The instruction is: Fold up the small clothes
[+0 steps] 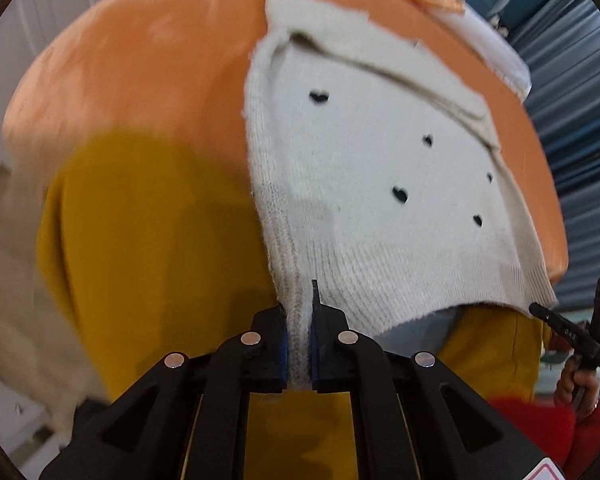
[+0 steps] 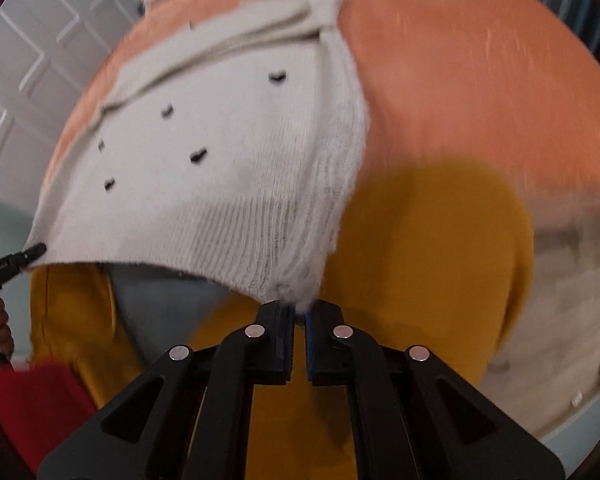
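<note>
A small cream knit sweater [image 1: 364, 184] with little black hearts lies over an orange padded surface [image 1: 140, 80], its sleeves folded across the top. My left gripper [image 1: 299, 320] is shut on the ribbed hem at its left corner, lifting it. In the right wrist view the same sweater [image 2: 220, 168] spreads up and left, and my right gripper [image 2: 298, 312] is shut on the hem's right corner. The hem hangs stretched between the two grippers. The other gripper's tip shows at each frame's edge, the right one [image 1: 572, 332] and the left one [image 2: 16, 260].
A person's mustard-yellow trousers [image 1: 148, 240] fill the ground below the hem, with a red sleeve [image 1: 540, 428] and a hand [image 1: 576, 380] on a handle. White panelled doors [image 2: 32, 60] stand at the left, blue corrugated wall [image 1: 572, 92] at the right.
</note>
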`<state>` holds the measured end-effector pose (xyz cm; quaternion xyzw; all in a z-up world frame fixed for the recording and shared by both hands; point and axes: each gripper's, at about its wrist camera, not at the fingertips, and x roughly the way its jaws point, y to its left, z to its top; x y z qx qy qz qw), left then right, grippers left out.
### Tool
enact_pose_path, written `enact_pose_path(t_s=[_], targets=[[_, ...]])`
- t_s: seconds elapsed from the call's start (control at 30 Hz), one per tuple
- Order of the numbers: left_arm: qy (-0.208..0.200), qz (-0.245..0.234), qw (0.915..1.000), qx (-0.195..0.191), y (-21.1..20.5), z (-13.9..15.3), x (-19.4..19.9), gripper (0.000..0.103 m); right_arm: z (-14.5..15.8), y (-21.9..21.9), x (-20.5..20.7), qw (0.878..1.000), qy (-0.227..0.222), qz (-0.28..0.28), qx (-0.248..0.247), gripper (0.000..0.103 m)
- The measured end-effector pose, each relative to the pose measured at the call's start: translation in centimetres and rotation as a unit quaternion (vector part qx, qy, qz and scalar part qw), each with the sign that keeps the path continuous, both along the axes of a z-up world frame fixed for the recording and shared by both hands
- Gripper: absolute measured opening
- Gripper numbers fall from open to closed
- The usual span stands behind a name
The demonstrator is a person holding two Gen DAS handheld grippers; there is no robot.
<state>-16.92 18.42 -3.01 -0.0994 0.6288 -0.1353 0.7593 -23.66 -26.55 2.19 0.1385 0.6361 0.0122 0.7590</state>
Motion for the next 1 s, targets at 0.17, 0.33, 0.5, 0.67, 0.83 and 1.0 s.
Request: enact_pose_path(t_s=[0.17, 0.33, 0.5, 0.67, 0.83, 1.0], targets=[[0.0, 0.016, 0.9998, -0.008, 0.5, 2.5, -1.0, 0.005, 2.6, -0.2, -0.3, 1.0, -0.006, 0.01, 0.01, 0.003], [-0.13, 0.038, 0.99, -0.039, -0.3, 8.2, 7.1, 0.005, 6.5, -4.1, 6.9, 0.991, -0.12, -0.043, 0.032, 0.003], [-0.225, 0.052, 0.9724, -0.034, -3.6, 10.1, 17.7, 0.005, 7.2, -6.7, 17.3, 0.969, -0.226, -0.093, 0.027, 0.003], [-0.214, 0.087, 0.9729, -0.001, -6.1, 6.4, 25.9, 0.005, 2.7, -7.0, 25.6, 0.965, -0.222, -0.133, 0.03, 0.003], [-0.178, 0.106, 0.9775, 0.041, -6.5, 1.1, 29.9, 0.005, -1.5, -6.9, 28.6, 0.964, -0.197, -0.174, 0.043, 0.003], [-0.156, 0.098, 0.98, 0.076, -7.8, -1.6, 32.3, 0.005, -4.6, -7.6, 30.9, 0.962, -0.169, -0.205, 0.054, 0.003]])
